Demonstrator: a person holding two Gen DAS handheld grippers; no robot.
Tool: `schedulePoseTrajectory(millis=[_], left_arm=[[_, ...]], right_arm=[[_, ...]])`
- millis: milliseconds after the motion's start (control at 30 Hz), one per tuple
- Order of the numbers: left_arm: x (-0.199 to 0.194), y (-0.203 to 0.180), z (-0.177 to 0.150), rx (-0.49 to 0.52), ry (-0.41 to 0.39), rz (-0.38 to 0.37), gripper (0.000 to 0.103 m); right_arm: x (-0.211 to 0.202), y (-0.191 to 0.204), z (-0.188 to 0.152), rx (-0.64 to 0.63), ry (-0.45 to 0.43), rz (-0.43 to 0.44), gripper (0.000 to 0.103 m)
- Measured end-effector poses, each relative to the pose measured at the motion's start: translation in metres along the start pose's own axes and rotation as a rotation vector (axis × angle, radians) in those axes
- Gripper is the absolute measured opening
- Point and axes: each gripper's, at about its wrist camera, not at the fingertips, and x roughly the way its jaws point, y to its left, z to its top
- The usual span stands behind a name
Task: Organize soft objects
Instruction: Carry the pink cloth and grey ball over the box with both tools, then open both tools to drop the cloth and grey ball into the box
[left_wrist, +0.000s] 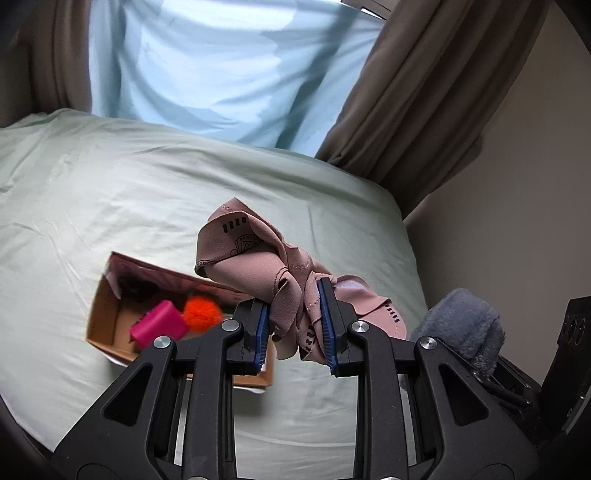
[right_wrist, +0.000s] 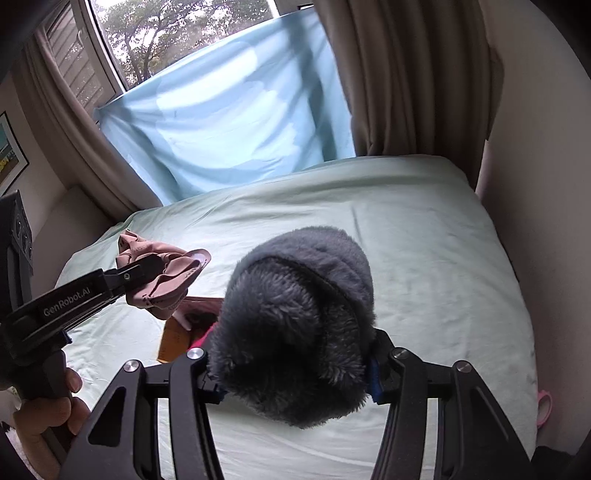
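your left gripper (left_wrist: 295, 325) is pinching a bunched pink cloth (left_wrist: 266, 258) between its blue pads (left_wrist: 327, 317), holding it in the air above the pale green bed (left_wrist: 110, 192). just below and left of it, an open cardboard box (left_wrist: 107, 306) is sitting on the sheet, holding a magenta item (left_wrist: 157, 325) and an orange pom-pom (left_wrist: 202, 311). your right gripper (right_wrist: 295, 376) is squeezing a fluffy grey plush (right_wrist: 295, 314), lifted over the bed beside the box (right_wrist: 173, 339).
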Motion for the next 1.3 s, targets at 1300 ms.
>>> schedulePoseTrajectory(millis=[1300], left_arm=[[0.192,0.239,-0.016,0.133,0.460,0.176,0.021]], right_arm=[[0.260,0.103,-0.067,0.100,0.451,-0.095,0.051]])
